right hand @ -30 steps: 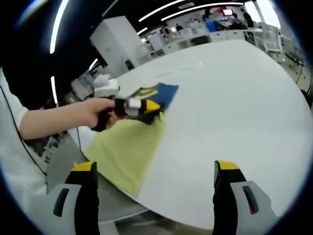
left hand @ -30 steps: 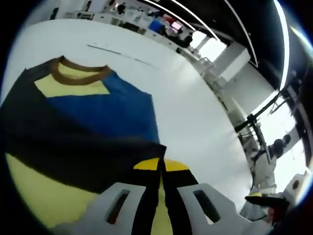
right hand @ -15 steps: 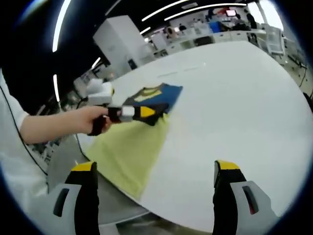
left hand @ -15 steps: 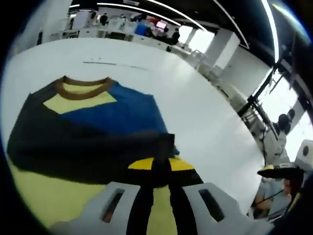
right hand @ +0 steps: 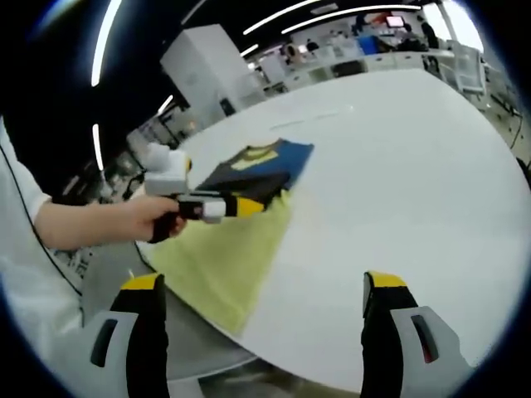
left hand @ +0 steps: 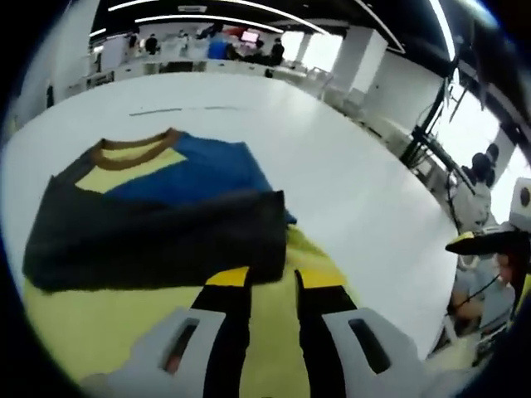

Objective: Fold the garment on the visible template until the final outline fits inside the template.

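We saw the T-shirt folded on the yellow template, mid white table. L gripper slightly parted, released; R gripper wide apart, holding nothing.

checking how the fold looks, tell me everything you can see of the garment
The garment is a soft knit top lying flat on the white table. It has a blue body, a brown ribbed collar over a pale yellow neck panel, and a dark grey part folded across its lower half like a band. Below it spreads yellow-green material; whether that is the garment's or the template's is unclear. The left hand-held gripper is at the dark band's near edge, jaws slightly apart, seemingly not pinching it.
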